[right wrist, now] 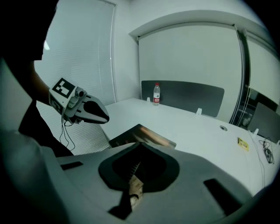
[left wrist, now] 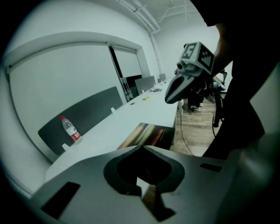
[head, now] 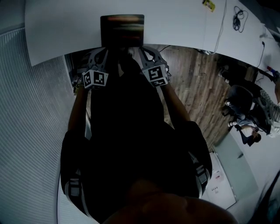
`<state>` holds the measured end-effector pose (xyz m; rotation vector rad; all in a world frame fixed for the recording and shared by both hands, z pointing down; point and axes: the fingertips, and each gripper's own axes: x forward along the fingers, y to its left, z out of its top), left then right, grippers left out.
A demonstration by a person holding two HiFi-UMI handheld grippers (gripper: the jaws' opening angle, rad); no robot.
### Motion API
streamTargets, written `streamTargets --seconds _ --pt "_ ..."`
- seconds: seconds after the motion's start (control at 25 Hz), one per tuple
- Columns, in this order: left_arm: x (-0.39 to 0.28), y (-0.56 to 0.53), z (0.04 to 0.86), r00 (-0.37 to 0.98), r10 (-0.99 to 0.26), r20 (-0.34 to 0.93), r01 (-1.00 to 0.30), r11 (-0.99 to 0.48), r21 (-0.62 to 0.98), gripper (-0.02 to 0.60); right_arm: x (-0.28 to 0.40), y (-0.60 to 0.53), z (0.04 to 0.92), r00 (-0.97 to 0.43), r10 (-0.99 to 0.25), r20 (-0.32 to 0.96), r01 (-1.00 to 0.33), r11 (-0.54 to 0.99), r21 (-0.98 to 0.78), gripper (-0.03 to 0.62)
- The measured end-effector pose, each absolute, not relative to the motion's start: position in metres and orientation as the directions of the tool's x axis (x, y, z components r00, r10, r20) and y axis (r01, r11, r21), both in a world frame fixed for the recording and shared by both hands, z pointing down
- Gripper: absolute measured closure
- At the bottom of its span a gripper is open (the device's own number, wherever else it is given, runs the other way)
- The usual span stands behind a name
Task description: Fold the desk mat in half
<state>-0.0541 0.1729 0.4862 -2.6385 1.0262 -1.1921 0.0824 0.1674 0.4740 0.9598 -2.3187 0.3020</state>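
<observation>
The desk mat (head: 122, 29) is a dark rectangle with blurred coloured streaks. It lies flat on the white table (head: 65, 26), at the near edge. My left gripper (head: 103, 49) and right gripper (head: 144, 49) hang side by side just short of that edge, tips pointing at the mat's near corners without touching it. Both are shut with nothing between the jaws. In the left gripper view the closed jaws (left wrist: 142, 148) aim at the mat (left wrist: 146, 133), with the right gripper (left wrist: 183, 83) up to the right. The right gripper view shows its jaws (right wrist: 140, 144) over the mat (right wrist: 144, 135) and the left gripper (right wrist: 87, 111) alongside.
A water bottle (left wrist: 71, 130) stands at the table's far side against a dark divider panel (left wrist: 83, 116). Cables (head: 238, 17) and a yellow tag (head: 209, 4) lie on the table to the right. An office chair (head: 240, 105) stands on the wood floor (head: 197, 83).
</observation>
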Motion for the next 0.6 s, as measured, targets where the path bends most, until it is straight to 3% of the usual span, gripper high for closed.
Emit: streamTargets --seconds 0.2,0.52,0.6 --pt "-0.058 0.183 0.543 0.479 -0.397 0.783 -0.402 -0.892 -0.206 0.574 0.076 0.153 0.495 -0.555 -0.466 0.689 -0.672 0.74 -0.042 0.592" --pt "-0.061 0.178 0.574 0.52 -0.315 0.794 -0.357 -0.925 -0.133 0.571 0.068 0.156 0.547 -0.532 -0.352 0.77 -0.614 0.787 -0.064 0.584" --pt "-0.062 0.182 0.582 0.515 -0.298 0.804 -0.354 -0.928 -0.117 0.505 0.066 0.161 0.558 -0.515 -0.333 0.79 -0.591 0.806 -0.045 0.557"
